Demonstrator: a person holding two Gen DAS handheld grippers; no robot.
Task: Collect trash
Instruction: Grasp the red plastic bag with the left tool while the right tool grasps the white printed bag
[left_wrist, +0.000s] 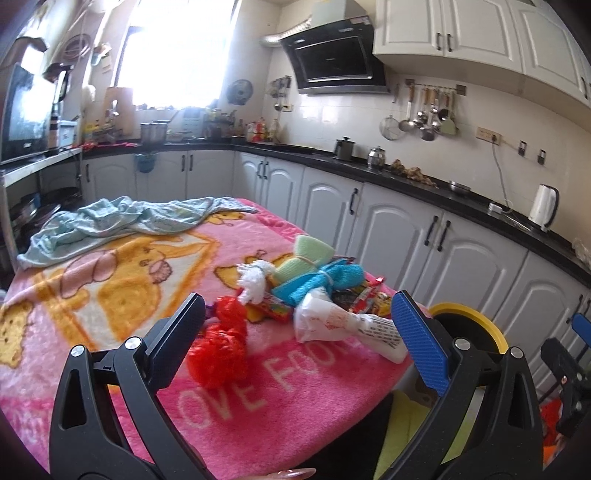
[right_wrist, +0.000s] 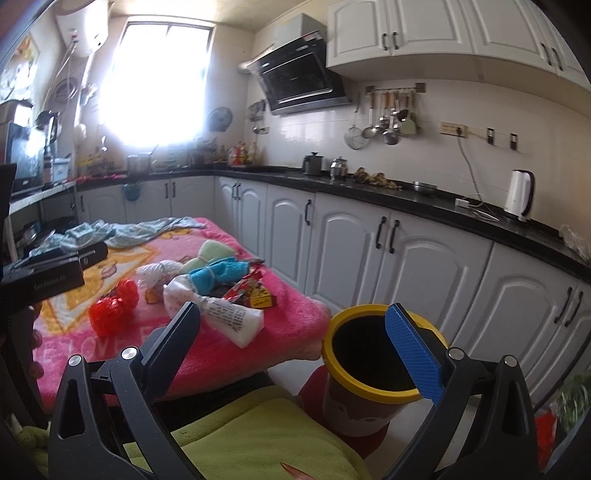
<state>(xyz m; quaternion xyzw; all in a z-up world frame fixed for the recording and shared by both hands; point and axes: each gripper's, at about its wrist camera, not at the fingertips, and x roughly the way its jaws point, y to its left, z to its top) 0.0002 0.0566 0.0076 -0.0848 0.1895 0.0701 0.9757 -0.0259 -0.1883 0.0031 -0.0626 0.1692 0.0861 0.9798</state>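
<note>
A heap of trash lies on the pink blanket (left_wrist: 110, 306): a red mesh puff (left_wrist: 221, 347), a white plastic bag (left_wrist: 332, 325), a blue tied bundle (left_wrist: 317, 280), a green sponge (left_wrist: 310, 251), a white yarn bundle (left_wrist: 255, 280) and snack wrappers (left_wrist: 365, 295). My left gripper (left_wrist: 299, 317) hovers open just short of the heap, nothing between its fingers. My right gripper (right_wrist: 291, 325) stands open above the table's corner, its blue pad (right_wrist: 413, 354) over the yellow-rimmed bin (right_wrist: 369, 350). The same red puff (right_wrist: 110, 310) and white bag (right_wrist: 221, 314) show in the right wrist view.
A light blue cloth (left_wrist: 110, 221) lies crumpled at the blanket's far end. White kitchen cabinets (left_wrist: 388, 236) under a black counter run along the right. A white kettle (left_wrist: 543, 206) stands on the counter. A lime-green cushion (right_wrist: 258, 435) sits below the table's edge.
</note>
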